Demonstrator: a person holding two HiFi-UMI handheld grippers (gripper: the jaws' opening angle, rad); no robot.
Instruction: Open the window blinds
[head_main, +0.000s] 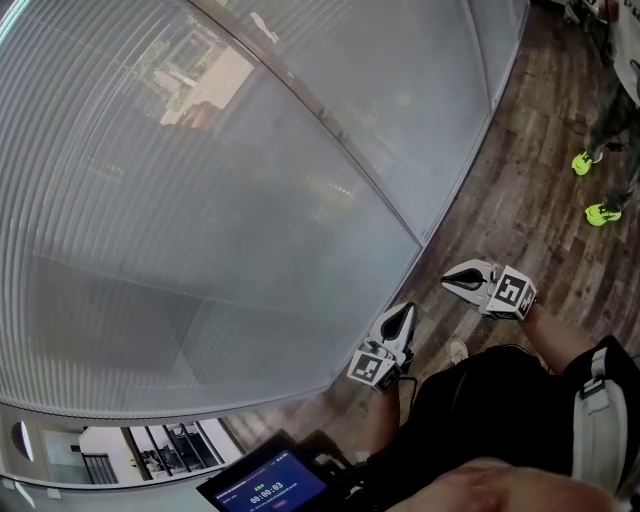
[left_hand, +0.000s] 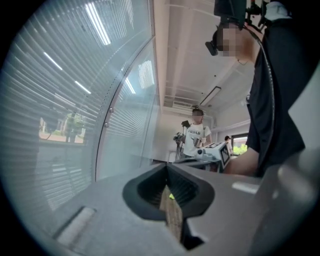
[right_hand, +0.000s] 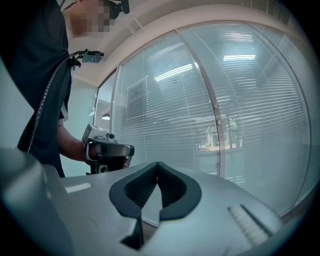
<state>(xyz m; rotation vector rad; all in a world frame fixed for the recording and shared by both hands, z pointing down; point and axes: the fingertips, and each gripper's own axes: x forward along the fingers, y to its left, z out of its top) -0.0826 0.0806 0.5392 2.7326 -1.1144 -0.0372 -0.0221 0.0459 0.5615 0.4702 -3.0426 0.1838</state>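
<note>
Now | L gripper (head_main: 398, 318) jaws closed, empty | R gripper (head_main: 463, 281) same | blinds (head_main: 200, 200) lowered, up-left of both, untouched | slats (right_hand: 165, 100) prob. thin, light, bendy: take cord/wand, not slats; none seen yet

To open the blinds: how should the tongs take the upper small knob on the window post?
Probably pinch the knob across its sides, coming straight at it from the room side: it juts out from the upright post.
</note>
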